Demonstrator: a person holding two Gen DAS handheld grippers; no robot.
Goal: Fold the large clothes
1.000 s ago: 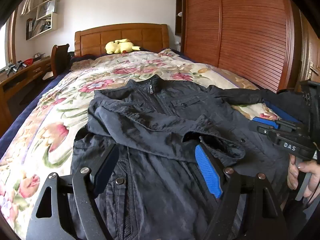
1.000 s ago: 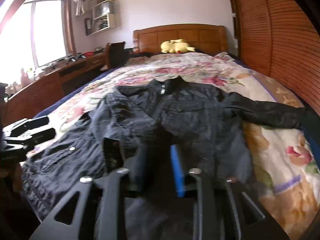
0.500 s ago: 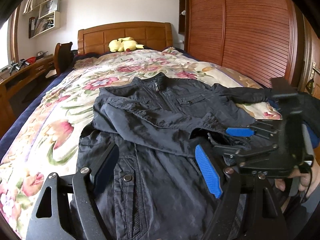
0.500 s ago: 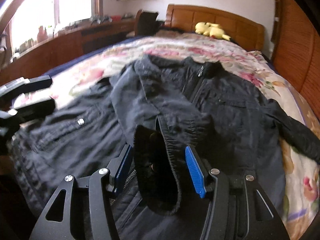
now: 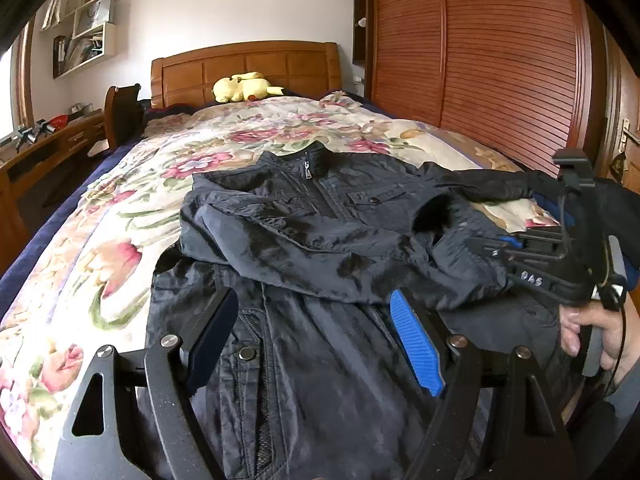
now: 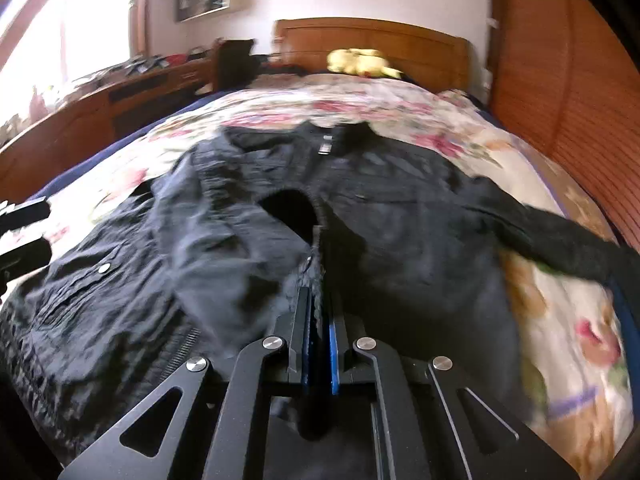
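A black zip jacket [image 5: 320, 220] lies front up on the bed, collar toward the headboard. One sleeve [image 5: 304, 256] is folded across its chest, with the cuff [image 6: 288, 208] gaping dark. My right gripper [image 6: 318, 296] is shut on the cuff's fabric, which is pinched between the blue pads. In the left wrist view it [image 5: 486, 246] comes in from the right, held by a hand [image 5: 592, 332]. My left gripper [image 5: 312, 304] hovers open over the jacket's lower front, with nothing pressed between its fingers. The other sleeve [image 6: 560, 236] stretches out to the right.
The bed has a floral cover [image 5: 120, 248] and a wooden headboard [image 5: 244, 68] with a yellow plush toy [image 5: 244, 88] against it. A slatted wooden wardrobe [image 5: 500, 80] runs along the right side. A desk [image 6: 100, 112] and chair [image 5: 120, 112] stand on the left.
My right gripper's jaws went from open around the sleeve cuff to shut on it, and it shifted with the cuff. The left gripper stayed in place, still open.
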